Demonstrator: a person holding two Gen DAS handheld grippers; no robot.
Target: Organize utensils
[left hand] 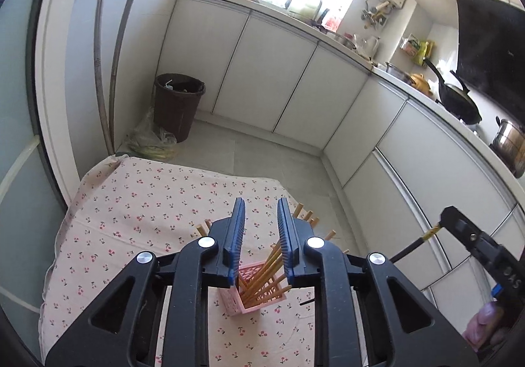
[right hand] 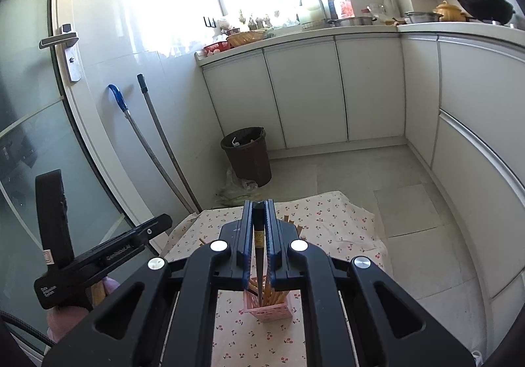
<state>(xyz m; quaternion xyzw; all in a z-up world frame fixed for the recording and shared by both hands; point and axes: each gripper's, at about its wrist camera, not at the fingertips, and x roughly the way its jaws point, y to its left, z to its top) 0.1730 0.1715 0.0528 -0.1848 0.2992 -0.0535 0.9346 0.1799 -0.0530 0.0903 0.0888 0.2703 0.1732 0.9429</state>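
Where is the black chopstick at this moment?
The black chopstick is clamped in the right gripper, tip down over the pink holder of wooden chopsticks on the cherry-print cloth.

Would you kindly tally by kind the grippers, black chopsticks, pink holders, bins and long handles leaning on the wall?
Grippers: 2, the left gripper and the right gripper
Black chopstick: 1
Pink holder: 1
Brown bin: 1
Long handles: 2
Total: 7
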